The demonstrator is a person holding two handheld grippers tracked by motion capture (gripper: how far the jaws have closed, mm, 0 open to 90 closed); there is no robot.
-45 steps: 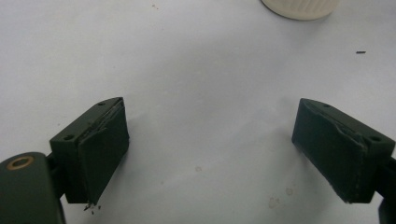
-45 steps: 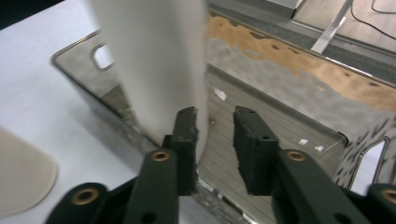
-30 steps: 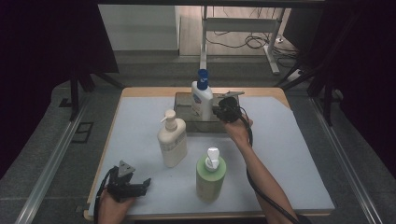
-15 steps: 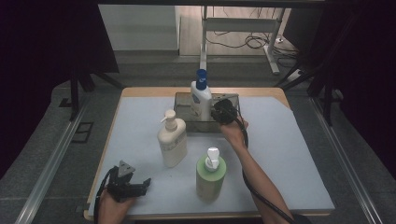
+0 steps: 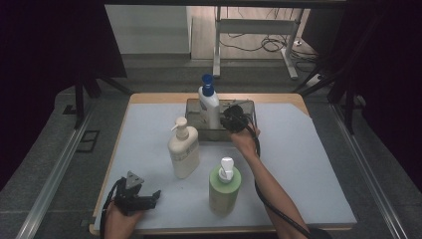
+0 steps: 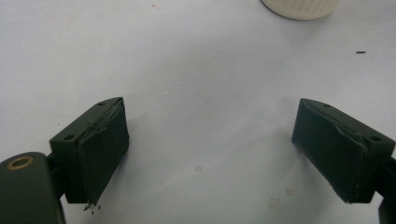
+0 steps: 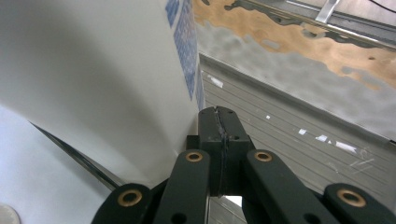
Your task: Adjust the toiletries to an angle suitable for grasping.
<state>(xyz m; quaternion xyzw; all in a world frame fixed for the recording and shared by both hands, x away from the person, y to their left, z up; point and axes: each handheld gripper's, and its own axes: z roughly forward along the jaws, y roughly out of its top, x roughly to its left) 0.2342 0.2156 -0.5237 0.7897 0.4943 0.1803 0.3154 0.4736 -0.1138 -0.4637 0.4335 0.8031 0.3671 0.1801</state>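
Grey table mat (image 5: 308,164) bears a metal tray (image 5: 249,107) holding a white bottle (image 5: 209,104); right tongs (image 7: 219,116) shut empty beside it, left tongs (image 6: 210,140) wide open.

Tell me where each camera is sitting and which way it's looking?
High view: above the person's side, looking forward and down on the table; both forearms, the left gripper and right gripper show.
Left gripper view: on the left gripper, looking down at the table between its open jaws.
Right gripper view: on the right gripper, jaws shut, beside the blue-capped white bottle in the metal tray.
Shared: high and right gripper views both show that bottle and tray.
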